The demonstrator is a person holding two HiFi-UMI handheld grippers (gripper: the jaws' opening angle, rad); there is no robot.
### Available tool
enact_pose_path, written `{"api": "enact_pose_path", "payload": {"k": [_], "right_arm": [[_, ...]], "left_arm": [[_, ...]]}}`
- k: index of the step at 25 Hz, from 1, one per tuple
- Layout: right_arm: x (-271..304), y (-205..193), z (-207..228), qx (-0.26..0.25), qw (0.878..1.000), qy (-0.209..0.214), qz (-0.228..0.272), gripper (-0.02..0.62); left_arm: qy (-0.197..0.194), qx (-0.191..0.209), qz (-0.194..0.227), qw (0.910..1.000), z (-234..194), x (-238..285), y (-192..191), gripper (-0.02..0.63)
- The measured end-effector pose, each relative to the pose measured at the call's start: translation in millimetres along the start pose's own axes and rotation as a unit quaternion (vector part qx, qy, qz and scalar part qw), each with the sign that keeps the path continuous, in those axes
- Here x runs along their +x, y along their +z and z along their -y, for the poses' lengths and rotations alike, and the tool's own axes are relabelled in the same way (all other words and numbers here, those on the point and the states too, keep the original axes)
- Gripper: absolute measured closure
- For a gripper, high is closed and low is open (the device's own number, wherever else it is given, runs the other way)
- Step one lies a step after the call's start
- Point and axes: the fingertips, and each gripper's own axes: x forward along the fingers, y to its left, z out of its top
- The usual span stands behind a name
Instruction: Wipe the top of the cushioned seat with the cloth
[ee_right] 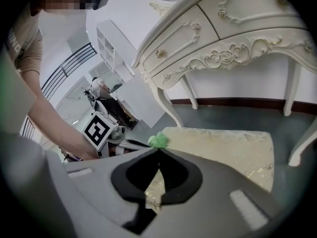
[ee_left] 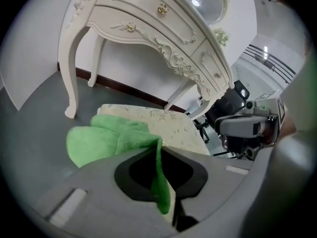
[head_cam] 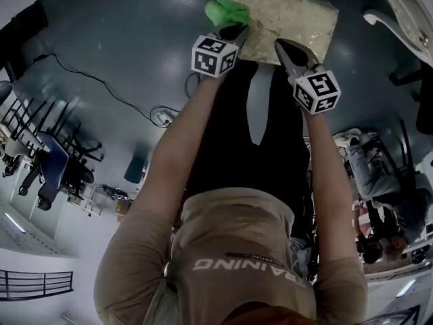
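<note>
Cushioned seat (head_cam: 291, 15) at twelve o'clock on grey floor (head_cam: 122, 39), by white dresser (ee_left: 148, 19); left tool (head_cam: 235, 31) clamps green cloth (head_cam: 226, 11), right tool (head_cam: 279, 44) clenched empty.

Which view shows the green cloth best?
Left gripper view: the green cloth fills the foreground, pinched in the left gripper. Head view shows a small bunch at a corner of the cushioned seat; right gripper view, just a speck.

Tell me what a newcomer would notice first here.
The bright green cloth stands out, pinched in the left gripper at the left edge of the cream cushioned seat. Behind the seat stands an ornate white dressing table. The right gripper hangs shut and empty over the seat.
</note>
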Motion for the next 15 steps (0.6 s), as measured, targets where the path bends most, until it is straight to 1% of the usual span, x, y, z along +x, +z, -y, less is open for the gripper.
{"api": "enact_pose_path", "payload": {"k": [4, 9, 12, 15], "right_arm": [[-20, -11, 16, 0.018, 1.000, -0.011, 0.011, 0.600], [-42, -25, 28, 0.032, 0.999, -0.019, 0.016, 0.600], [-71, -40, 53, 0.036, 0.999, -0.021, 0.015, 0.600], [-101, -46, 79, 0.061, 0.997, -0.029, 0.029, 0.601]], "left_arm": [[-0.004, 0.010, -0.017, 0.9998, 21, 12, -6, 0.581], [-0.005, 0.014, -0.024, 0.9996, 37, 24, -7, 0.581], [-0.013, 0.020, -0.028, 0.9993, 70, 53, -6, 0.581], [-0.020, 0.021, -0.029, 0.9992, 103, 81, -2, 0.581]]}}
